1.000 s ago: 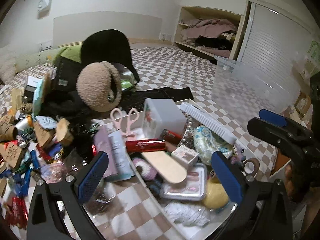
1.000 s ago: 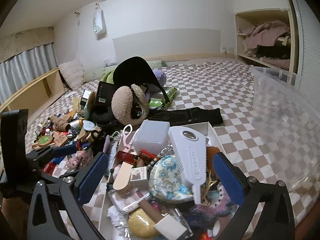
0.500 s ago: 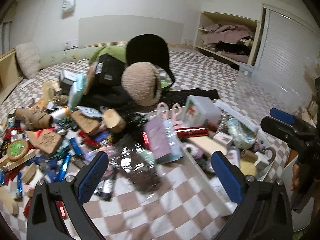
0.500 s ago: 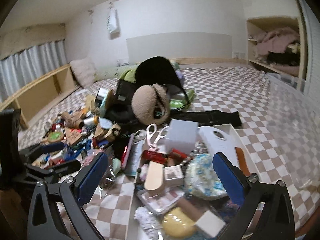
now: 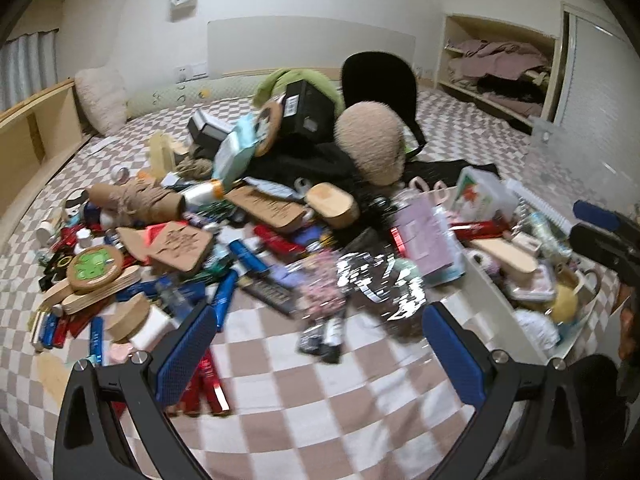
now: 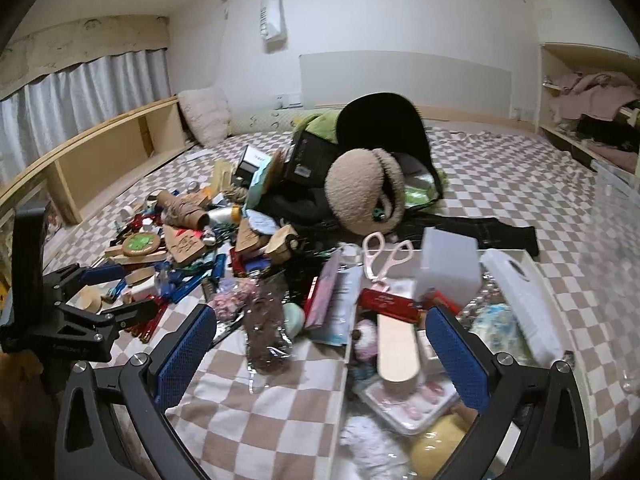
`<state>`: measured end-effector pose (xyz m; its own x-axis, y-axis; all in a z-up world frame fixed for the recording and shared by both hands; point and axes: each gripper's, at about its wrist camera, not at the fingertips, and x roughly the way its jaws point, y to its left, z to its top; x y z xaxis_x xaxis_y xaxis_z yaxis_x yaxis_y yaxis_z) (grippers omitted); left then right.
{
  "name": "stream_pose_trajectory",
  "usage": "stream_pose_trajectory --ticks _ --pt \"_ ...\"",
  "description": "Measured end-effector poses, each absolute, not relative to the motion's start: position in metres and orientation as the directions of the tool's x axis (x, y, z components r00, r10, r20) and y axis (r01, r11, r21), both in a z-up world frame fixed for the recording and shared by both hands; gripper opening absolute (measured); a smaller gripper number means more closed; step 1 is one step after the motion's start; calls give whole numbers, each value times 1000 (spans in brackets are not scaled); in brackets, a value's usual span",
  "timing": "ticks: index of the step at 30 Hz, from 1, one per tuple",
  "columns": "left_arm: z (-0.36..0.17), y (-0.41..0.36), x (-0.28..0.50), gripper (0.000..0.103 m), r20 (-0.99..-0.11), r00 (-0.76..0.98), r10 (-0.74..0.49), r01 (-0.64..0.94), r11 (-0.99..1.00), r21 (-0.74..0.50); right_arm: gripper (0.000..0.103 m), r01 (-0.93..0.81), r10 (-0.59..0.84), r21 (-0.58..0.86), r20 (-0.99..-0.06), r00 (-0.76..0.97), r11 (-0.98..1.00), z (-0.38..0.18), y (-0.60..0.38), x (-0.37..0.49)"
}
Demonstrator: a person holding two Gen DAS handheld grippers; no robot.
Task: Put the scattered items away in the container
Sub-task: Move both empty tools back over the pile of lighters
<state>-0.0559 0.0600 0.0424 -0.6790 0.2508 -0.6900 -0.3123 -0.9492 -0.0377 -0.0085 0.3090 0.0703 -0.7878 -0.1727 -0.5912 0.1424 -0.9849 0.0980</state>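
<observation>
Before us, scattered items (image 5: 192, 240) heaped on the bed at left, container (image 6: 340, 392) at right holding scissors (image 6: 380, 254), fluffy earmuffs (image 6: 362, 196) behind both

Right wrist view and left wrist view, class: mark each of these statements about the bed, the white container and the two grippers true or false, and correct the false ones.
1. Both grippers are open and hold nothing. True: the left gripper and the right gripper have their fingers spread wide with nothing between them.
2. The pink scissors lie flat on the bedcover far from the container. False: they lean on the white container at its far edge.
3. The container is empty. False: it already holds many things, among them a wooden board and a white comb.
4. A round green coaster lies in the scattered pile. True.
5. The bedcover is plain blue. False: it is chequered brown and white.
</observation>
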Motion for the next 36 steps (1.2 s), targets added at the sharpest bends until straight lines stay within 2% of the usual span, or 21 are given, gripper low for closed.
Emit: stream_pose_trajectory --ticks 9,22,36 --pt "26 18 -66 103 -719 -649 247 -312 -949 -44 103 189 -211 102 -611 -763 -977 60 283 -20" --pt "5 -31 -79 103 -788 -565 243 -400 -916 5 103 281 -266 81 -636 -724 -956 46 247 -36" --pt "-38 -90 -107 103 -848 -461 262 -315 -942 -119 103 367 -317 68 -666 -676 -928 26 209 -48"
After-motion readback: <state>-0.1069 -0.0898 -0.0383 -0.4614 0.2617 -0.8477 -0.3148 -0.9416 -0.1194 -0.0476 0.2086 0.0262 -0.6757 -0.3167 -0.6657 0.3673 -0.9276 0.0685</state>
